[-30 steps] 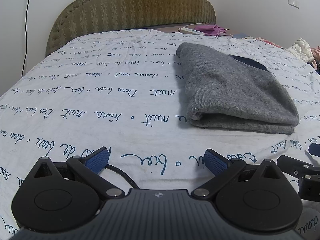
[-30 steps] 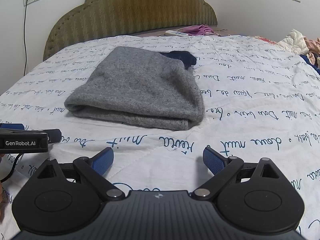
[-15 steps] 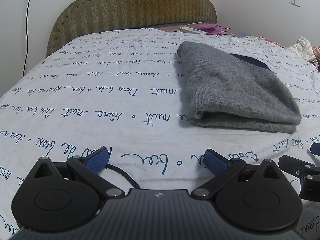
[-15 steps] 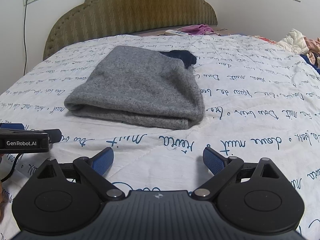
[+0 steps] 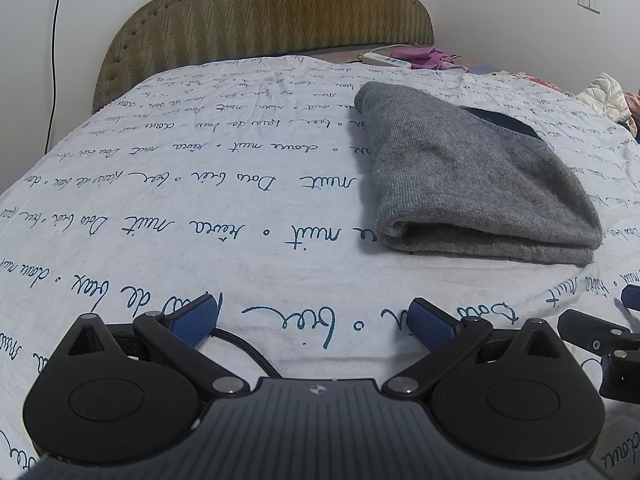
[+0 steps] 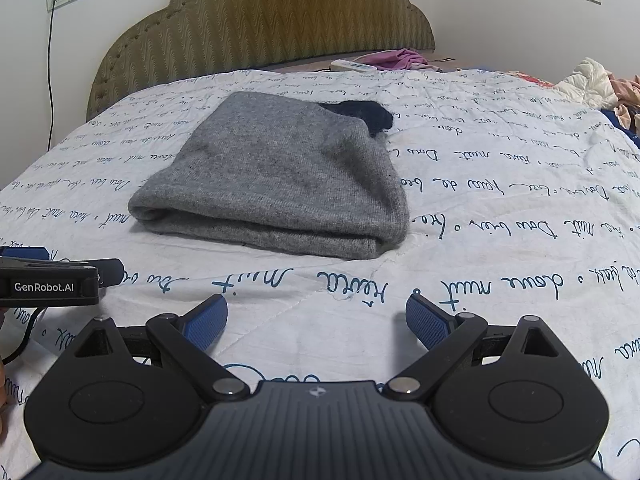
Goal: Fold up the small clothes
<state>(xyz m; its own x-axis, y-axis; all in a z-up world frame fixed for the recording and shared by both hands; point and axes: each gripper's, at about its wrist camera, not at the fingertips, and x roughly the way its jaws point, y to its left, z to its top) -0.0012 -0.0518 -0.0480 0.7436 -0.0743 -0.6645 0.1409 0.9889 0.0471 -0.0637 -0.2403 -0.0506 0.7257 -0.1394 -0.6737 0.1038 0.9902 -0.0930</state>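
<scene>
A folded grey knit garment [image 5: 472, 176] lies on the bed's white quilt with blue script [image 5: 200, 200]. It also shows in the right wrist view [image 6: 280, 184]. A dark navy piece [image 6: 360, 114] sticks out from under its far edge. My left gripper [image 5: 312, 320] is open and empty, low over the quilt, in front and to the left of the garment. My right gripper [image 6: 316, 318] is open and empty, in front of the garment's near folded edge. Each gripper shows at the other view's edge.
An olive padded headboard [image 6: 264, 28] stands at the far end. A white power strip [image 6: 354, 66] and purple cloth [image 6: 396, 58] lie by it. More clothes [image 6: 592, 84] are piled at the right edge. A cable [image 5: 248, 352] runs under my left gripper.
Both grippers have eased back slightly from the garment; they stay open. The garment has not moved.
</scene>
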